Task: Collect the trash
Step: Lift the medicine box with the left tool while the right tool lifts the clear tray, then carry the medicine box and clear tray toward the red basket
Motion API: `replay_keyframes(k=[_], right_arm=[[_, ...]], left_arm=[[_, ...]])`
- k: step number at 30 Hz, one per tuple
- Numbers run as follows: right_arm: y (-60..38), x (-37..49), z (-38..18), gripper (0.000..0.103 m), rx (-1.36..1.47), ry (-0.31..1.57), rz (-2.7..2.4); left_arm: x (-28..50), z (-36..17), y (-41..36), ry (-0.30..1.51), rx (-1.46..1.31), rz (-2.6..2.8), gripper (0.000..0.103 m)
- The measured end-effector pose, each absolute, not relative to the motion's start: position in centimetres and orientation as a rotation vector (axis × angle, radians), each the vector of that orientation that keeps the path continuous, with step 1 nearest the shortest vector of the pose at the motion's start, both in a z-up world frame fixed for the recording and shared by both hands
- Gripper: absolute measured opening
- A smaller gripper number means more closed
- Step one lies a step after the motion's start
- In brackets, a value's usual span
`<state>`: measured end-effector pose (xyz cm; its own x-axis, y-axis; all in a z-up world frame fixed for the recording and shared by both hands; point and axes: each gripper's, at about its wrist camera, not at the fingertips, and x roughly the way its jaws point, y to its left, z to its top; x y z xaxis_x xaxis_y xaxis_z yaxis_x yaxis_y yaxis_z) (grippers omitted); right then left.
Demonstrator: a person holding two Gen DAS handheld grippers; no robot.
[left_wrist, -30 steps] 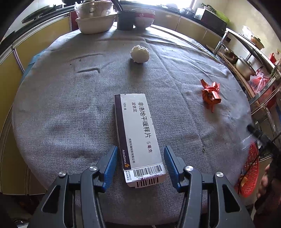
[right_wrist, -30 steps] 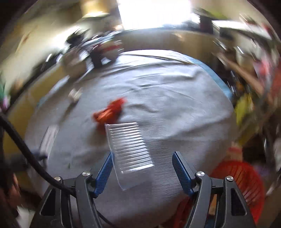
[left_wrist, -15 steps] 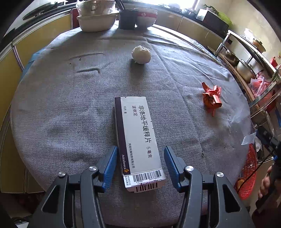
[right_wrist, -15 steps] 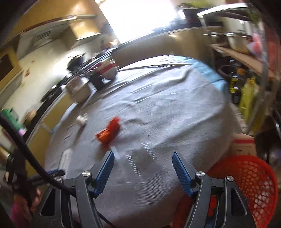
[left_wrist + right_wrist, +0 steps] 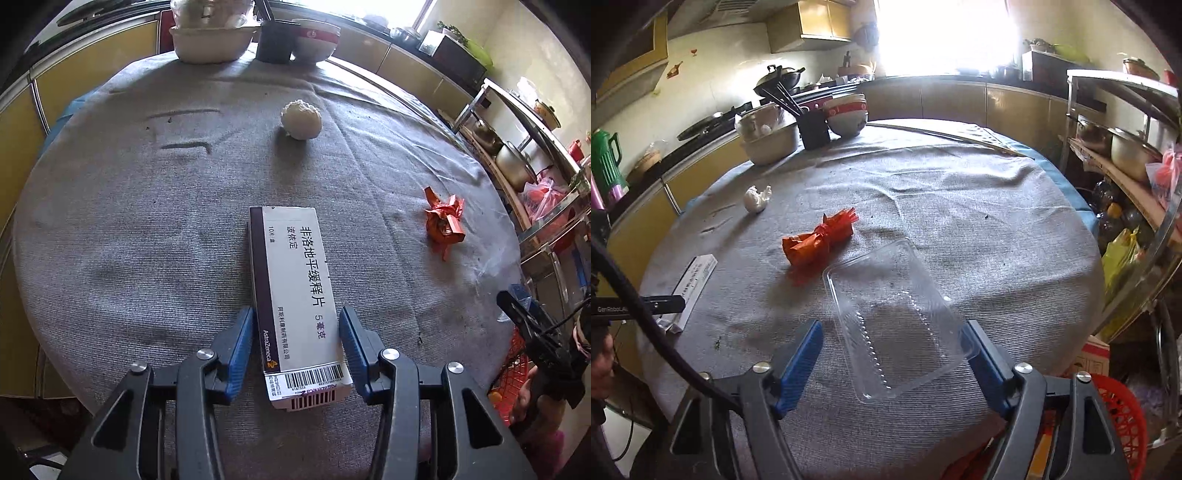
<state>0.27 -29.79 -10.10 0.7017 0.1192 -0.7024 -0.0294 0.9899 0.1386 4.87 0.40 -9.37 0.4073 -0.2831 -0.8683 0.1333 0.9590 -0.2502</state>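
The left tool (image 5: pixel 295 347) sits low over the gray desk (image 5: pixel 147 221), its blue fingers spread on both sides of the white medicine box (image 5: pixel 295 295), not quite touching. The right tool (image 5: pixel 894 354) is spread wide around a clear plastic tray (image 5: pixel 897 317). A red wrapper (image 5: pixel 818 242) lies just beyond the tray.

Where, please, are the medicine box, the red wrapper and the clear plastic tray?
medicine box (image 5: pixel 295 291), left wrist view, middle of its printed top face.
red wrapper (image 5: pixel 818 242), right wrist view, its crumpled middle.
clear plastic tray (image 5: pixel 897 317), right wrist view, its flat bottom.
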Motion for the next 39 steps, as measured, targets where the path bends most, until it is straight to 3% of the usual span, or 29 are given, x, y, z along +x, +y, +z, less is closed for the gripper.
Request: replay_keyframes(k=[17, 39], right_arm=[[-30.2, -3.2, -7.3, 0.057, 0.282, 0.686, 0.137], [-31.0, -11.7, -2.3, 0.057, 0.291, 0.538, 0.168]], left_arm=[[2.2, -4.8, -0.9, 0.998, -0.053, -0.222, 0.047], [-5.4, 1.8, -7.4, 0.779, 0.174, -0.194, 0.047]])
